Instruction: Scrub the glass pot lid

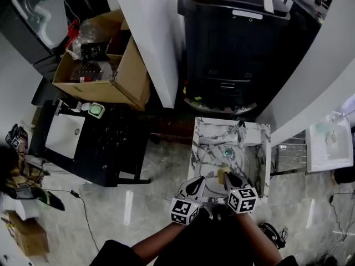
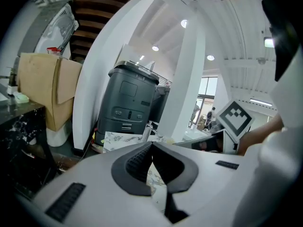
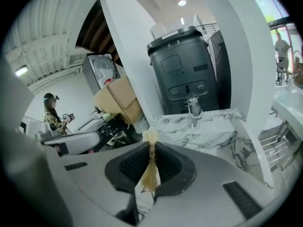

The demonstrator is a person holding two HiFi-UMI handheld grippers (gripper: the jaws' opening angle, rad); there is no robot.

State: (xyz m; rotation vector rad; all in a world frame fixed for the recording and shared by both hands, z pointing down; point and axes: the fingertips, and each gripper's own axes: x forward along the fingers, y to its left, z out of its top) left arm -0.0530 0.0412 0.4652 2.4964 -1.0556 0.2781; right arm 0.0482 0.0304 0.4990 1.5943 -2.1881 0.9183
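Note:
The glass pot lid (image 1: pixel 213 155), with a green knob (image 1: pixel 228 152), lies in the marble sink (image 1: pixel 260 148) in the head view. Just in front of the sink, my right gripper (image 1: pixel 228 177) is shut on a yellow sponge (image 1: pixel 222 174) that hangs over the basin's near edge. In the right gripper view the sponge (image 3: pixel 150 171) is squeezed flat between the black pads, with my right gripper (image 3: pixel 151 148) pointing toward the faucet (image 3: pixel 193 109). My left gripper (image 1: pixel 201 183) is beside it to the left, shut and holding nothing; in the left gripper view my left gripper (image 2: pixel 152 145) shows its jaws meeting. Neither gripper view shows the lid.
A tall black bin (image 1: pixel 233 43) stands behind the sink, with a white pillar (image 1: pixel 150 32) to its left. Further left are a cardboard box (image 1: pixel 105 65) and a black table (image 1: pixel 105 143). Another white basin (image 1: pixel 331 143) is at right. A person (image 3: pixel 51 112) stands far off.

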